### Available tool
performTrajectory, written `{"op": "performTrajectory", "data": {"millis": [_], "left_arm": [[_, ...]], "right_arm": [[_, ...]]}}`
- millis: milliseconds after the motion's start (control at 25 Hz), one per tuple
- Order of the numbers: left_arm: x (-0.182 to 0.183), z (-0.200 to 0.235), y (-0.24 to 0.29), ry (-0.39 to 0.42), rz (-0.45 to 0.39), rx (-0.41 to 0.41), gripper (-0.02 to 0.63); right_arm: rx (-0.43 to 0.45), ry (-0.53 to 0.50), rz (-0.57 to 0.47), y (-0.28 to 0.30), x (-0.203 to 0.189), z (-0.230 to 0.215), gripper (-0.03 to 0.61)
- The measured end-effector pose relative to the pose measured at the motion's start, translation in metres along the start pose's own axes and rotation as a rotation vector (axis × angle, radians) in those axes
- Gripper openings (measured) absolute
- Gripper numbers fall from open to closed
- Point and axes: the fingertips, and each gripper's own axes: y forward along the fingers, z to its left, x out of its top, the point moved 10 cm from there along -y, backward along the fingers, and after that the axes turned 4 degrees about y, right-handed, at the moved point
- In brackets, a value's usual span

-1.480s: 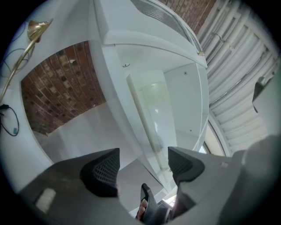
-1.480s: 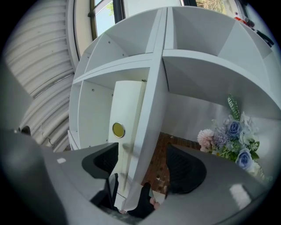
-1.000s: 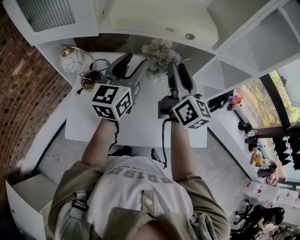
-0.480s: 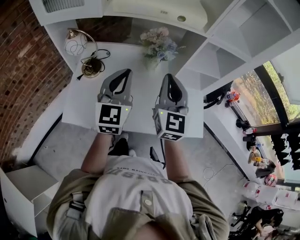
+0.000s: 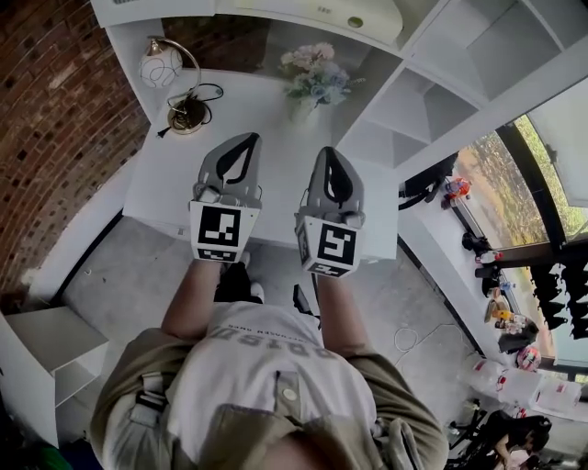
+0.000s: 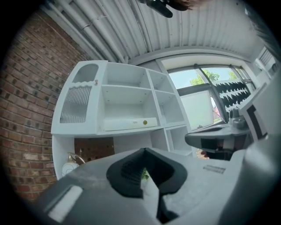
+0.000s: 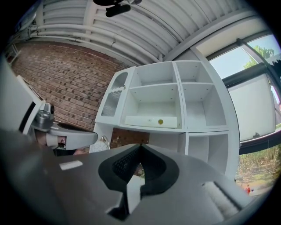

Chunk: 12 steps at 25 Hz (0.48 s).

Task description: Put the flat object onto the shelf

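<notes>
A flat white box with a gold dot lies on a middle board of the white shelf unit; in the head view the box shows at the top edge. My left gripper and right gripper hover side by side over the near half of the white table, pointing level at the shelf and well short of it. Both have just closed and are shut, tips touching, with nothing between them.
At the table's back stand a globe lamp with a brass base and a vase of pale flowers. A brick wall runs along the left. Open shelf compartments reach to the right, windows beyond. A cable lies on the floor.
Both grippers have rolled from tilted to upright, drawn back toward my body, and their jaws have gone from apart to shut. The view has shifted so the table looks further off.
</notes>
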Motion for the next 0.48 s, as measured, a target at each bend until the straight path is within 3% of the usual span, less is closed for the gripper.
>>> {"op": "performTrajectory", "data": {"millis": [480], "left_arm": [[0.008,-0.011,-0.013,0.019,-0.014,0.013,0.006]], "right_arm": [[-0.015,0.026,-0.026,-0.019,0.004,-0.002,0.003]]}}
